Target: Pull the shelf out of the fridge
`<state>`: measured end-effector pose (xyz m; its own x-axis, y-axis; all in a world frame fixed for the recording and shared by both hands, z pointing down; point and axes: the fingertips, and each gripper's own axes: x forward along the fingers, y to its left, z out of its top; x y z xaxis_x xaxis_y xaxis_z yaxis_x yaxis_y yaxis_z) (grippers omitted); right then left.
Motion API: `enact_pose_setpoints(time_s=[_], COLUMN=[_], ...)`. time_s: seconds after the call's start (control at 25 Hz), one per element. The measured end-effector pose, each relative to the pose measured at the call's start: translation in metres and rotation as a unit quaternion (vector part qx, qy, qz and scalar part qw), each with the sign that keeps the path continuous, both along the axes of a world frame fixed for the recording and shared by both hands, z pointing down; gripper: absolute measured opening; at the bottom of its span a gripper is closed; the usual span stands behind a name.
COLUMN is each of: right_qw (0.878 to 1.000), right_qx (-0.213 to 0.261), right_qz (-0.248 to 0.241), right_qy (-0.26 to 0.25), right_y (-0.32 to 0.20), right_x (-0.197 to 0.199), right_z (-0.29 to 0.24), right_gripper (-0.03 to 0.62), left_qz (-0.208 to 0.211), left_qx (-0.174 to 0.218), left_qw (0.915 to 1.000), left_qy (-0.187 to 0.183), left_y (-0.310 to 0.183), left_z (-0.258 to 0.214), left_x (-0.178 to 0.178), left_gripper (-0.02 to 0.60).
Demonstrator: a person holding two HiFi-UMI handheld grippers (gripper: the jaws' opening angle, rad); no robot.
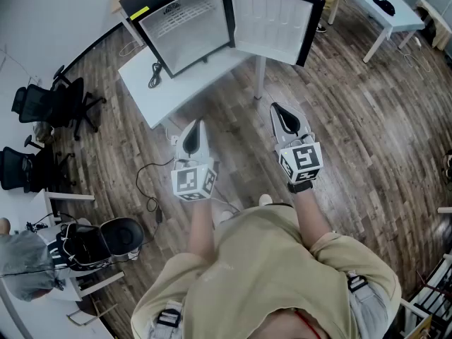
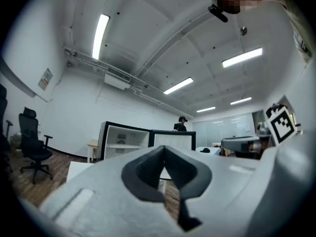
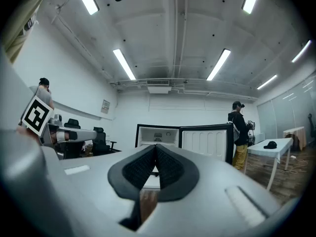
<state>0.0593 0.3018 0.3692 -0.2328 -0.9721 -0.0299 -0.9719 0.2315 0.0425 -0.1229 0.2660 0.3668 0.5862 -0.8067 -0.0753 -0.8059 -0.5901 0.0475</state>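
Standing on a wooden floor [image 1: 353, 119], a person holds a claw in each hand, both pointed level toward a small fridge [image 1: 185, 27] that sits on a white table [image 1: 176, 83] further off. The left claw [image 1: 193, 127] has its jaws pressed together with nothing between them. The right claw [image 1: 281, 110] is likewise closed and empty. Both hang in the air, well apart from the fridge. The fridge door [image 1: 272, 23] stands swung open to the right. Inside the white cabinet, a wire shelf [image 1: 182, 11] lies across, in place. A black cable [image 1: 154, 76] lies on the table's left part. Black office chairs [image 1: 49, 104] stand at the left
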Motion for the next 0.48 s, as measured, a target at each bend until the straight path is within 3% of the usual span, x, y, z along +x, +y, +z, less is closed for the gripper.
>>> enact_pose_setpoints(time_s=[0.16,0.36,0.48], right_qw=[1.0,0.997,0.995], right_qx=[-0.016,0.018,0.006], right_qz=[0.01,0.013,0.032], right_qy=[-0.02,-0.077,-0.097], right_y=[0.001,0.01,0.007], right_x=[0.027,0.061,0.08], right_z=[0.009,0.015,0.024], right_gripper=[0.003,0.005,0.003], left_qz=[0.003,0.022,0.037], left_qx=[-0.001,-0.018,-0.03], left_qw=[1.0,0.9995,0.9987], left_qy=[-0.006,-0.01,-0.017], left_y=[0.004,0.011,0.013], left_z=[0.003,0.02,0.027], left_x=[0.03,0.065,0.078], left_gripper=[0.002,0.002,0.002])
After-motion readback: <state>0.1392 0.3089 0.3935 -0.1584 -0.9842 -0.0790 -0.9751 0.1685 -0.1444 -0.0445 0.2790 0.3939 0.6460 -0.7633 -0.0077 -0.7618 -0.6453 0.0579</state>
